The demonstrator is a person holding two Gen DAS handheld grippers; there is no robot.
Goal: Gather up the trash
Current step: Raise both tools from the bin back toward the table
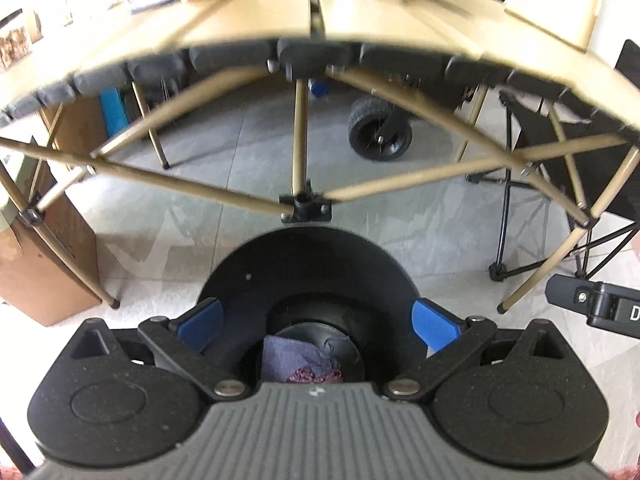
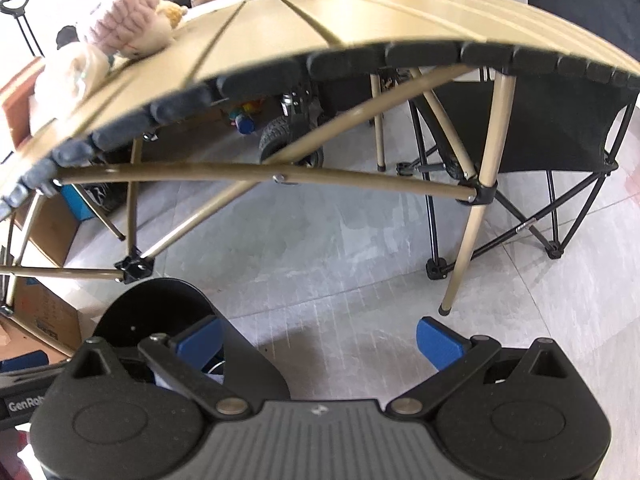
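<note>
A black round bin (image 1: 308, 256) stands on the floor in front of a tan folding table (image 1: 248, 20). Inside it lie a crumpled bluish-purple piece (image 1: 292, 356) and something pink (image 1: 316, 376). My left gripper (image 1: 318, 326) hangs open right over the bin's mouth, with nothing between its blue pads. My right gripper (image 2: 320, 340) is also open and empty, above bare floor just right of the bin (image 2: 160, 308). On the tabletop (image 2: 300, 28) lie a pink plush toy (image 2: 128, 20) and a crumpled clear bag (image 2: 68, 72).
Tan table legs and cross braces (image 1: 298, 136) stand just behind the bin. A cardboard box (image 1: 44, 264) sits at the left, a cart wheel (image 1: 380, 128) under the table, and a black folding chair (image 2: 560, 120) at the right. Grey tiled floor (image 2: 340, 248) spreads around the bin.
</note>
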